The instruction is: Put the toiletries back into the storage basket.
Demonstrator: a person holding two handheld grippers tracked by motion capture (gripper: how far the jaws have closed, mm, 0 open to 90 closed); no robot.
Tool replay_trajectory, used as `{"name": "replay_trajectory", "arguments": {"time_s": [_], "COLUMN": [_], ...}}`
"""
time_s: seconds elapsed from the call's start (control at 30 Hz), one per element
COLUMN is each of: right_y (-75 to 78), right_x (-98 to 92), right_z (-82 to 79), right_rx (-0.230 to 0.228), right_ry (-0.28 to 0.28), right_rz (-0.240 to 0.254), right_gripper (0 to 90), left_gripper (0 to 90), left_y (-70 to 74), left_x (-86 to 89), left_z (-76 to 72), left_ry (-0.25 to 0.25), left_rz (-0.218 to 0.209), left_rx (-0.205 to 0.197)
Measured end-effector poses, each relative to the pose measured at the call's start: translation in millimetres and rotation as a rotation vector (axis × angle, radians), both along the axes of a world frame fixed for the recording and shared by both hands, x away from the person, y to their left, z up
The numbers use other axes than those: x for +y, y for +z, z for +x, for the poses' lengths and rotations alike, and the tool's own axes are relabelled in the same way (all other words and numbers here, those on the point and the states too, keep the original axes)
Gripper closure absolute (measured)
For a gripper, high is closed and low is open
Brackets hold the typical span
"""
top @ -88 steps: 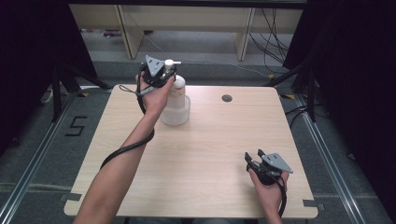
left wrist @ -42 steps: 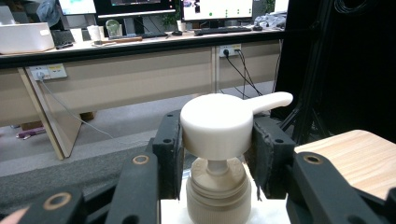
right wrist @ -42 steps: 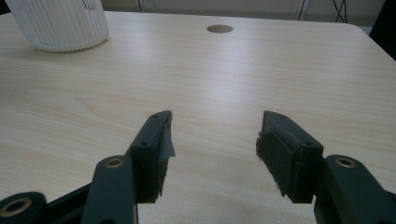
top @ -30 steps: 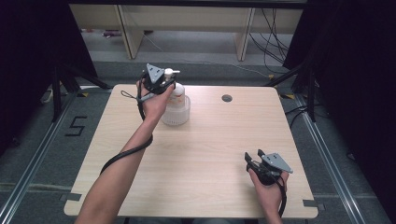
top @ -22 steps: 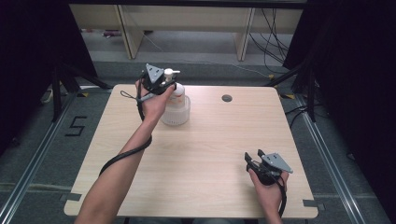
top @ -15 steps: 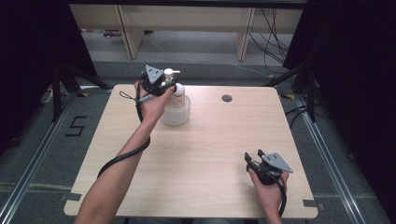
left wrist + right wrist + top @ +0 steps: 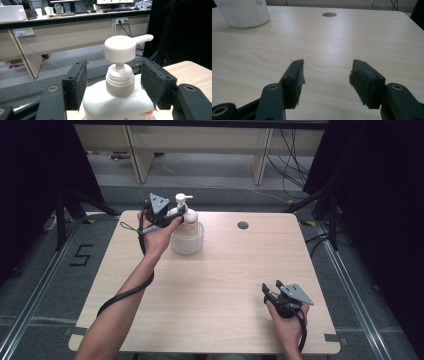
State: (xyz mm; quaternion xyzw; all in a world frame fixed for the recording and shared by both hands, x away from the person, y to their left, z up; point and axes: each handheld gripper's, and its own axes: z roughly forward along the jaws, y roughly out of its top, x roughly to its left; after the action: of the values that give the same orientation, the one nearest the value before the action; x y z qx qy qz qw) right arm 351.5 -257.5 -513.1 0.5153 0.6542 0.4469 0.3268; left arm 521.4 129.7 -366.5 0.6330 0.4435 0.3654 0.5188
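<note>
A white pump bottle (image 7: 184, 218) stands upright in a white ribbed basket (image 7: 187, 240) toward the far left of the desk (image 7: 220, 285); the basket serves as the landmark here. The left gripper (image 7: 167, 216) is held up at the bottle's neck, just above the basket's rim; in the left gripper view its jaws are spread to either side of the screw collar (image 7: 119, 82) with a gap on each side — released, gripping nothing; the pump head (image 7: 122, 47) rises above them, its spout pointing to the right in that view. The left hand (image 7: 156, 236) sits just left of the basket, its cable (image 7: 125, 292) trailing along the forearm toward the near edge. The right gripper (image 7: 272, 292) rests low over the desk well apart from the basket, toward the near right corner; its jaws stand apart with bare wood between them — released, grasping nothing. A round hole (image 7: 243, 225) lies in the desk to the right of the basket; in the right gripper view the basket (image 7: 243, 12) shows at upper left and the hole (image 7: 329, 14) beyond the jaws.
</note>
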Motion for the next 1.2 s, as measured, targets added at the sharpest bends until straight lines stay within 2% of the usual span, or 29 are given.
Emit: {"name": "replay_trajectory", "arguments": {"time_s": [0.2,0.27,0.33,0.4,0.43,0.57,0.6,0.63,0.67,0.73,0.77,0.8,0.83,0.87,0.97,1.03,1.07,1.1,1.13,1.17,1.2], "right_y": [0.0,0.3,0.1,-0.1,0.0,0.0,0.2,0.1,0.0,0.0,0.4,0.4,0.4,0.2,-0.1,-0.1,-0.1,-0.1,0.4,0.3,-0.1], "right_x": [-0.3,3.2,-0.3,0.6,-0.2,-0.3,1.7,-0.2,0.7,0.0,2.9,3.1,2.9,-0.1,1.5,0.7,0.6,0.6,3.0,2.9,0.4], "right_z": [0.0,-2.3,-0.1,-0.1,0.0,-0.1,-1.4,0.0,-0.1,0.0,-2.1,-2.5,-2.4,-0.4,-0.8,-0.1,0.0,-0.1,-2.1,-2.1,0.1], "right_rx": [-0.001,0.032,-0.001,0.008,0.000,0.000,0.018,-0.001,0.008,0.000,0.029,0.035,0.034,0.017,0.018,0.008,0.008,0.008,0.031,0.030,0.006], "right_ry": [0.000,-0.015,0.001,0.004,0.000,-0.001,-0.010,0.001,0.004,0.001,-0.015,-0.019,-0.018,0.003,-0.008,0.001,0.000,0.000,-0.018,-0.018,0.001], "right_rz": [0.000,0.044,0.001,0.014,0.000,0.000,0.026,0.002,0.013,0.003,0.043,0.047,0.046,0.016,0.028,0.013,0.011,0.011,0.042,0.041,0.009], "right_gripper": [44.2,44.2,44.2,44.2,44.2,44.2,44.2,44.2,44.2,44.2,44.2,44.2,44.2,44.2,44.2,44.2,44.2,44.2,44.2,44.2,44.2], "left_gripper": [37.1,37.0,36.9,36.9,36.9,36.7,36.7,36.7,36.7,36.8,36.8,36.9,36.9,36.9,36.9,37.0,37.0,37.1,37.2,37.3,37.3], "left_y": [-0.7,-1.7,-2.8,-4.4,-5.7,-11.9,-13.7,-15.5,-17.5,-22.0,-24.9,-27.6,-30.7,-33.9,-44.5,-48.1,-55.8,-59.6,-63.3,-67.1,-70.8], "left_x": [4.1,5.6,7.6,10.0,10.8,17.6,19.2,20.8,22.3,25.8,27.5,29.7,31.7,34.0,41.1,43.6,48.5,51.2,53.8,56.6,59.1], "left_z": [-10.2,-13.8,-18.1,-22.5,-24.7,-33.9,-36.4,-38.7,-41.4,-46.8,-49.7,-52.6,-55.5,-58.3,-66.4,-69.0,-74.1,-76.6,-79.0,-81.3,-83.6], "left_ry": [-0.019,-0.026,-0.032,-0.042,-0.046,-0.053,-0.055,-0.057,-0.057,-0.063,-0.065,-0.068,-0.071,-0.071,-0.070,-0.070,-0.069,-0.066,-0.063,-0.059,-0.056], "left_rz": [0.002,0.002,0.005,0.007,0.003,0.006,0.005,0.005,0.007,0.011,0.013,0.024,0.024,0.027,0.035,0.040,0.037,0.041,0.040,0.041,0.041], "left_rx": [0.001,-0.003,-0.001,0.002,0.002,0.009,0.010,0.008,0.009,0.007,0.007,0.009,0.010,0.009,0.015,0.017,0.022,0.024,0.025,0.025,0.029]}}
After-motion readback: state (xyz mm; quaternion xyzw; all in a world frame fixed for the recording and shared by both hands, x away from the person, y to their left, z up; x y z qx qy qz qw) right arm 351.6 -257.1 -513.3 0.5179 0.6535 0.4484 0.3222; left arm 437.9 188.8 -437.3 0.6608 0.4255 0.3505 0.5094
